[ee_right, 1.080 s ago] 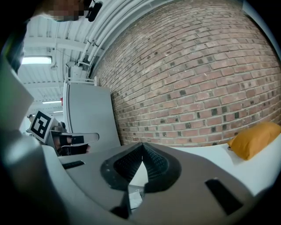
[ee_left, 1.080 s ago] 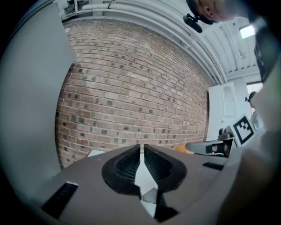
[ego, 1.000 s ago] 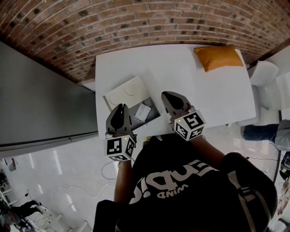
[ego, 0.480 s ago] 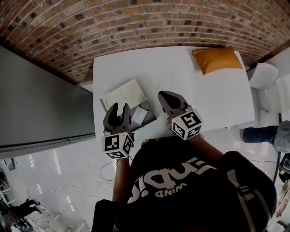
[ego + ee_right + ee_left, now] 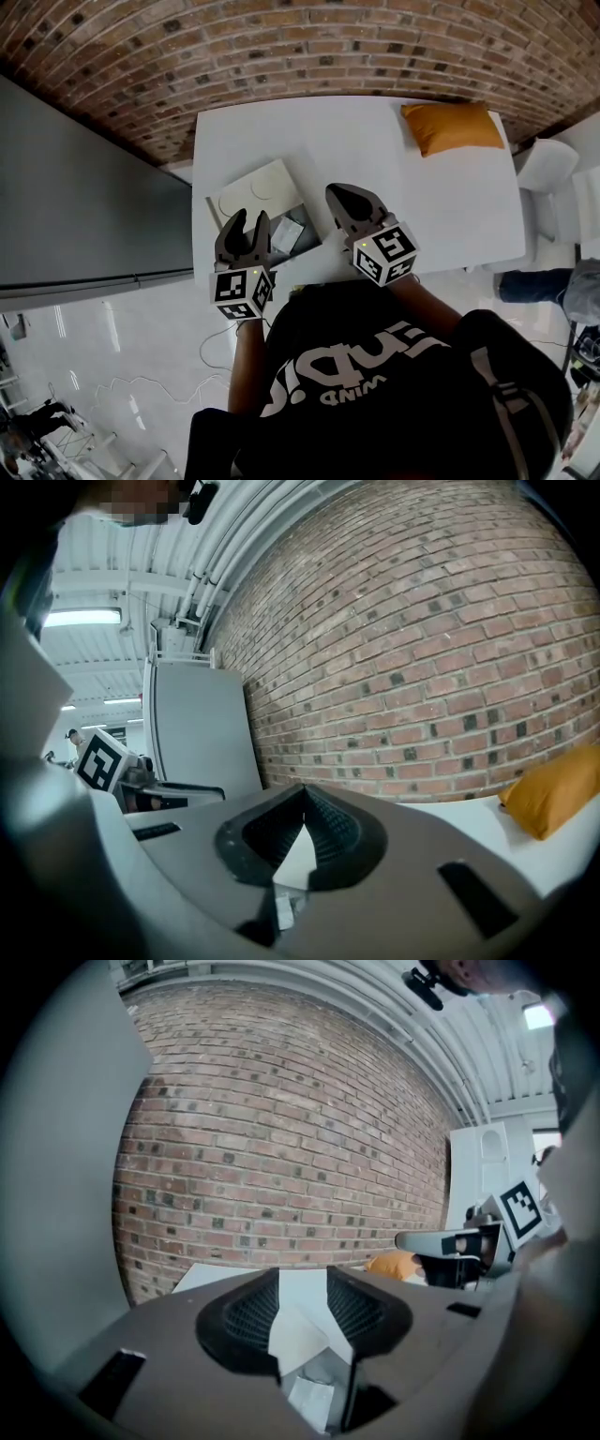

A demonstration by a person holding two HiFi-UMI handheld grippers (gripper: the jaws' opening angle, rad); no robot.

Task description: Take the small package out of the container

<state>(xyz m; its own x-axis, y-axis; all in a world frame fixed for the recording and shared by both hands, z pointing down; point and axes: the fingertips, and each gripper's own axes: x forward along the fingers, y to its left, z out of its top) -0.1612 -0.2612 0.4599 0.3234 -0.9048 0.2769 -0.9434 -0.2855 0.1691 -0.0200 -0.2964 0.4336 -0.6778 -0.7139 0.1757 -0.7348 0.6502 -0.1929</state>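
An open grey container (image 5: 312,228) lies near the table's left front corner, its cream lid (image 5: 258,190) folded back to the far left. Inside it rests a small white package (image 5: 285,236). My left gripper (image 5: 247,218) hovers over the container's near left side with its jaws open and nothing between them. In the left gripper view the package (image 5: 310,1399) shows low in the gap of that gripper (image 5: 302,1279), below the lid (image 5: 298,1330). My right gripper (image 5: 340,193) is shut and empty, just right of the container; its tips meet in its own view (image 5: 305,799).
An orange cushion (image 5: 452,126) lies at the far right corner of the white table (image 5: 375,150). A brick wall (image 5: 281,47) runs behind the table and a tall grey cabinet (image 5: 75,206) stands to the left. A white chair (image 5: 547,155) is at the right.
The left gripper's jaws have gone from shut to open, and it has shifted slightly forward over the container. The right gripper edged a little to the left and stays shut.
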